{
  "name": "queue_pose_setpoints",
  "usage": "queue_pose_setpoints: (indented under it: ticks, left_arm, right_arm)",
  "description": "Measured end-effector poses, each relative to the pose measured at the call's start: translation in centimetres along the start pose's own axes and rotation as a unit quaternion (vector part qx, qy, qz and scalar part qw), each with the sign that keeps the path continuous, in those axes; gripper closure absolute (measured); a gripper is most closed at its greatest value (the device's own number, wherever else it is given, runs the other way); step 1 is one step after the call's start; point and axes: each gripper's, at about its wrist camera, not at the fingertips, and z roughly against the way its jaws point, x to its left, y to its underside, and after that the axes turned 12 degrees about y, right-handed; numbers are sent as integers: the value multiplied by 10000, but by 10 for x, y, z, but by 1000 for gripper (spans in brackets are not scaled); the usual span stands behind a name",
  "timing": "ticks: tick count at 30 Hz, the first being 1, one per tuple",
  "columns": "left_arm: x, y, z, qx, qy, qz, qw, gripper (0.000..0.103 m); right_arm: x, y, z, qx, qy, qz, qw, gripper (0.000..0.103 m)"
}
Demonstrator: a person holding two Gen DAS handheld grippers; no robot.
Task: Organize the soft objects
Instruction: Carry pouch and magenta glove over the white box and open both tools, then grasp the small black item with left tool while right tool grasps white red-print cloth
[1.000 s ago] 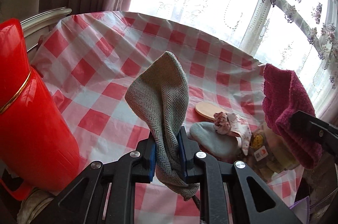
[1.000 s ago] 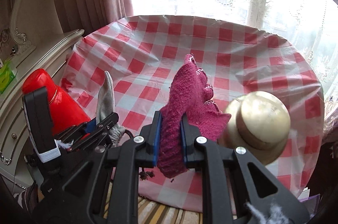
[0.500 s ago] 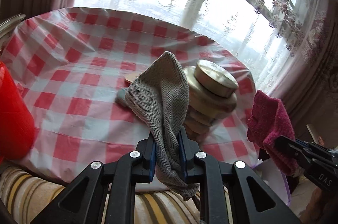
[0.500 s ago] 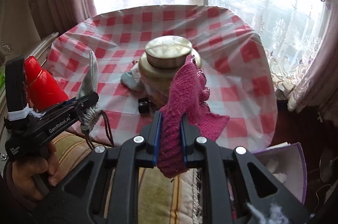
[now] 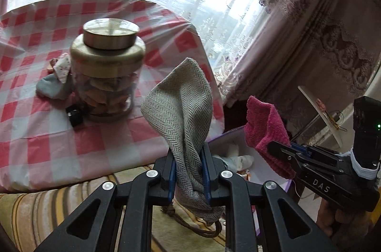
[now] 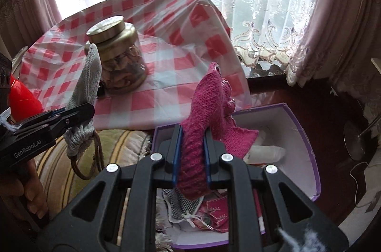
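Observation:
My left gripper [image 5: 188, 165] is shut on a grey herringbone pouch [image 5: 182, 104] whose brown drawstring hangs below the jaws; the same pouch [image 6: 87, 80] shows at the left of the right wrist view. My right gripper [image 6: 190, 152] is shut on a magenta knitted glove [image 6: 210, 104], held over an open purple box [image 6: 295, 123] with a white lining. The box holds several soft things, among them a white roll [image 6: 266, 153], a checked cloth [image 6: 181, 204] and a pink stitched piece [image 6: 218, 206]. In the left wrist view the glove [image 5: 266, 130] hangs right of the pouch.
A table under a red-and-white checked cloth [image 5: 47, 133] carries a glass jar with a gold lid [image 5: 107, 66], a grey and patterned soft item [image 5: 56, 83] beside it and a small black object [image 5: 74, 116]. A striped cushion [image 6: 114, 147] lies below the table edge. A red vessel [image 6: 20, 97] stands left.
Both grippers have swung right, off the table towards the purple box, which has now come into view under the right gripper. Each still grips its cloth item.

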Motion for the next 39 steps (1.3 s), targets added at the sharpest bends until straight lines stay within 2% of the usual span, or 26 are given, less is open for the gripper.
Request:
queue_pose_setpoints:
  ticks: [5,12,14,15,16,17,18,19,20,28,35,39]
  left_arm:
    - [-21,4,-24,336,365,-110,9987,84]
    - [-42,6,-49,604,624,-203,9960,84]
    - [-47,5,-55,649,781,-232,9946,79]
    - [-50,6,-57,703,860,-259,9935,69]
    - [-54,6,-61,765,908,-281,9925,54]
    - [-56,7,-64,813,949,-302,9917,47]
    - [-58,8,-65,824,986,-325,9912,40]
    - [-59,8,-65,831,1019,-349,9907,39]
    - [-59,9,-65,841,1040,-364,9903,39]
    - [-39,3,-48,714,939,-137,9929,39]
    - [-5,-9,-12,380,648,-73,9971,39]
    - [24,-14,10,314,424,-93,9986,39]
  right_arm:
    - [-36,15,-4,157,300,-262,9991,83]
    - [-68,27,-7,293,673,-473,9962,80]
    - [-74,29,-8,321,753,-510,9953,79]
    - [-76,30,-8,340,785,-528,9949,75]
    - [-78,31,-9,377,818,-533,9945,66]
    - [-80,32,-10,408,855,-525,9941,60]
    - [-81,33,-10,408,912,-516,9937,47]
    - [-81,34,-9,379,965,-502,9933,40]
    - [-81,34,-8,350,1020,-469,9931,39]
    - [-54,32,-8,296,964,-60,9949,39]
    - [-12,26,-10,247,553,485,9970,39]
    - [7,20,-8,195,356,700,9967,39]
